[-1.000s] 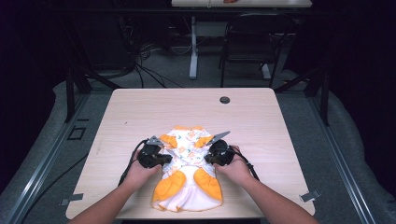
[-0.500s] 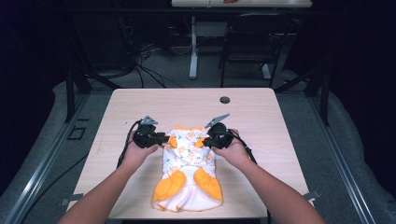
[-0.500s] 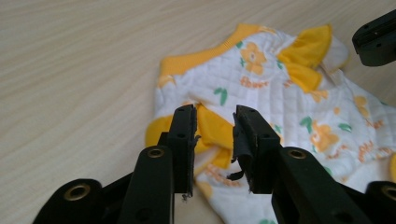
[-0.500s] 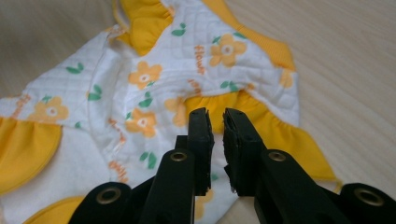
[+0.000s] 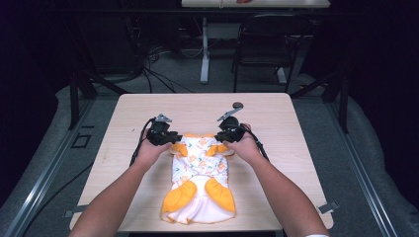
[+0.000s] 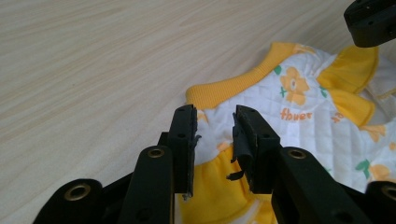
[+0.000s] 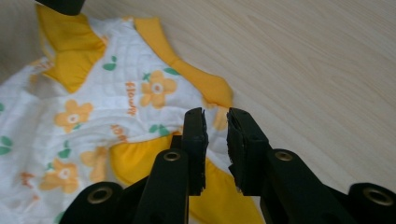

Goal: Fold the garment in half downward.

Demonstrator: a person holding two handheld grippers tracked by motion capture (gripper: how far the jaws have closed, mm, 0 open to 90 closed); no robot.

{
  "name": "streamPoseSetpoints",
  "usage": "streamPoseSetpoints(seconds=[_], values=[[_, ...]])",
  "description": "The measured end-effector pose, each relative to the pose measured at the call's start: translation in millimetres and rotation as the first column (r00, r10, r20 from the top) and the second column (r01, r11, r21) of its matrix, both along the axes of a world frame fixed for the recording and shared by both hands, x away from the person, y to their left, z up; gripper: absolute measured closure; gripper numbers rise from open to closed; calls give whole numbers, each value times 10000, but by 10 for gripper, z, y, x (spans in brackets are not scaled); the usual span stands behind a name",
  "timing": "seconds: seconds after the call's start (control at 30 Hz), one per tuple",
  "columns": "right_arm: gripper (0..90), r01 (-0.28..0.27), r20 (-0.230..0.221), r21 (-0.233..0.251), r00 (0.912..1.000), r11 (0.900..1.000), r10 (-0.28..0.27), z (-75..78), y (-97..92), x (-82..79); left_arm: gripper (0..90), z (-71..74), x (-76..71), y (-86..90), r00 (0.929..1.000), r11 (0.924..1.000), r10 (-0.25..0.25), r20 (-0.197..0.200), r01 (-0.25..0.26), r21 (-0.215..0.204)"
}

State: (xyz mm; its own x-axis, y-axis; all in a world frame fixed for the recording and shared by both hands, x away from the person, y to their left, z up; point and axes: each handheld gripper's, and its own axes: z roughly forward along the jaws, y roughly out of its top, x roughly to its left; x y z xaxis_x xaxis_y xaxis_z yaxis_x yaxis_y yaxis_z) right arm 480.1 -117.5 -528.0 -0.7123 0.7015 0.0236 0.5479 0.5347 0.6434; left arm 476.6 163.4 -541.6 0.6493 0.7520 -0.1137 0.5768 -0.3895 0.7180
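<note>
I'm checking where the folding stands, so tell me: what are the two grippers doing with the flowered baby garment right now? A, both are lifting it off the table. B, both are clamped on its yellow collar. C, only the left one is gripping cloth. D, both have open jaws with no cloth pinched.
D: the left gripper and right gripper show daylight between their jaws, and the garment lies flat on the table.

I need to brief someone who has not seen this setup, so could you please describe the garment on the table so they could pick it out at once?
On the wooden table, look near the front edge, between the person's two forearms. There lies a small quilted garment, white with orange flowers and yellow trim. The other loose item is a small dark round object near the far edge, so the bright yellow and white fabric stands out.
</note>
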Motion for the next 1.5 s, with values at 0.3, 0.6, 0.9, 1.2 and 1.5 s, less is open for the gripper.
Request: streamPoseSetpoints(seconds=[0.3, 0.6, 0.9, 1.2, 1.5], values=[[717, 18, -129, -364, 9999, 9993, -23, -168, 82, 110, 621, -179, 114, -22, 9999, 9997, 11, -150, -8, 238], [667, 345, -445, -351, 9984, 9988, -360, -294, 105, 157, 617, -259, 139, -52, 9995, 9992, -6, -318, 19, 404], [662, 531, -571, -309, 9969, 9981, -548, -354, 81, 161, 640, -315, 133, -94, 9989, 9984, 6, -478, 21, 560], [731, 511, -767, -166, 9957, 9986, -522, -366, 64, 154, 703, -321, 118, -112, 9990, 9985, -16, -447, 41, 539], [879, 466, -736, -324, 9961, 9984, -489, -362, 82, 107, 811, -317, 97, -129, 9982, 9990, 80, -587, -54, 445]])
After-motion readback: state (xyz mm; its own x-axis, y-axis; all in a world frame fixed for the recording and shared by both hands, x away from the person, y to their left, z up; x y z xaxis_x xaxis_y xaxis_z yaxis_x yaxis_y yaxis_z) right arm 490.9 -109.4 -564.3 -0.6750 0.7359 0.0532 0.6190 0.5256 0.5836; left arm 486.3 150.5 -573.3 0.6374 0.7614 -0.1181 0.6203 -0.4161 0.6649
